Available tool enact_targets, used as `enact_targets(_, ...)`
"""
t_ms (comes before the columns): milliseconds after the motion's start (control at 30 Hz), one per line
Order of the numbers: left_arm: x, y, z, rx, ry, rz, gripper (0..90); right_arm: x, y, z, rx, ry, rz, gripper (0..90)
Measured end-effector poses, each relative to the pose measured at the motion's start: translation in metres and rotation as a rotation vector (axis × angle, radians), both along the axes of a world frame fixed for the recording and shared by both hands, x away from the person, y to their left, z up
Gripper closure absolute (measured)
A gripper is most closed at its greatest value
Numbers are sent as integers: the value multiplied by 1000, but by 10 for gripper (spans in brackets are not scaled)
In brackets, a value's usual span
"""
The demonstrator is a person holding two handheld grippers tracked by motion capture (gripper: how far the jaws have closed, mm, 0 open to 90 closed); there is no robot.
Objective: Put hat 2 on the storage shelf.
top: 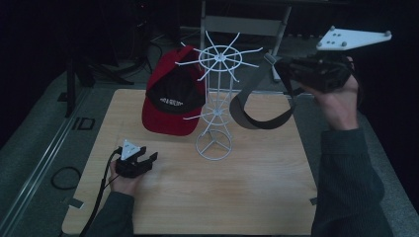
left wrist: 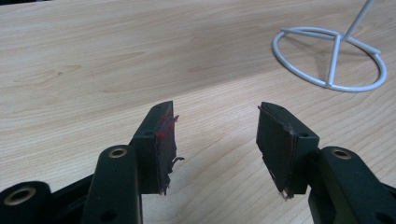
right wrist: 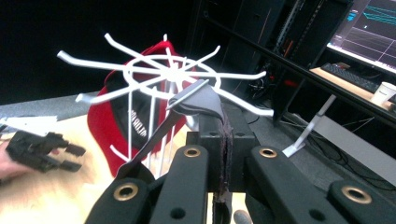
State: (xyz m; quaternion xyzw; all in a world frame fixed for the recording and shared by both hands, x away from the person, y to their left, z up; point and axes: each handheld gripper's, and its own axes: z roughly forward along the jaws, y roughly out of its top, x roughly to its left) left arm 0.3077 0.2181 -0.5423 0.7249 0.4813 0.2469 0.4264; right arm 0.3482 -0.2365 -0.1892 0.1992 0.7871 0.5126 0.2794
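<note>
High view and both gripper views, one moment. The right gripper [top: 276, 66], raised above the table's [top: 257, 197] far right edge, had its jaws closed on a grey visor [top: 257, 106], which hung from them as a loop beside the white wire rack [top: 216, 94]; whether the visor touched the rack could not be told. In the right gripper view the pinched grey fabric [right wrist: 201, 100] rose from the closed pads, and the rest of the visor was cut off below the frame. A red cap [top: 173, 94] hung on the rack's left side, partly screened by the wire arms; its black front panel bore lettering too small to read. The left gripper [top: 148, 158] rested low near the table's left edge, jaws standing apart with nothing between them; its pads [left wrist: 166, 144] were frayed. The rack's ring base [left wrist: 329, 58] was cut by the frame edge. Bare wood lay open across the near half of the table.
</note>
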Motion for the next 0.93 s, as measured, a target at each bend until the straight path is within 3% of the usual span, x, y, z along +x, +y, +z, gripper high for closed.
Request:
enact_targets(233,0,0,0,-1,-3,-8,473,23,18,3,-30,7,-32,883)
enact_targets(333,-1,0,0,-1,-4,-11,474,38,26,-5,-58,69,-30,872)
enact_targets(367,-1,1,1,-2,-3,-11,474,43,30,-10,-92,107,-5,824)
enact_targets(433,-1,1,1,-4,-4,-7,473,44,34,-17,-152,103,-31,734)
enact_targets(533,-1,1,1,-6,-4,-4,473,41,28,-24,-132,88,-57,597)
enact_targets(633,-1,1,1,-5,-5,-3,473,39,18,-26,-107,80,-67,546)
enact_targets(667,-1,1,1,-3,-2,-3,473,38,14,-27,-97,75,-67,496)
enact_targets(700,-1,0,0,-8,-2,-2,472,33,1,-28,-86,43,-104,410)
enact_targets(833,0,-1,0,-2,-1,-6,471,27,-21,-30,-28,29,-126,334)
enact_targets(933,0,-1,0,-3,-1,-6,470,26,-31,-35,-27,25,-159,302)
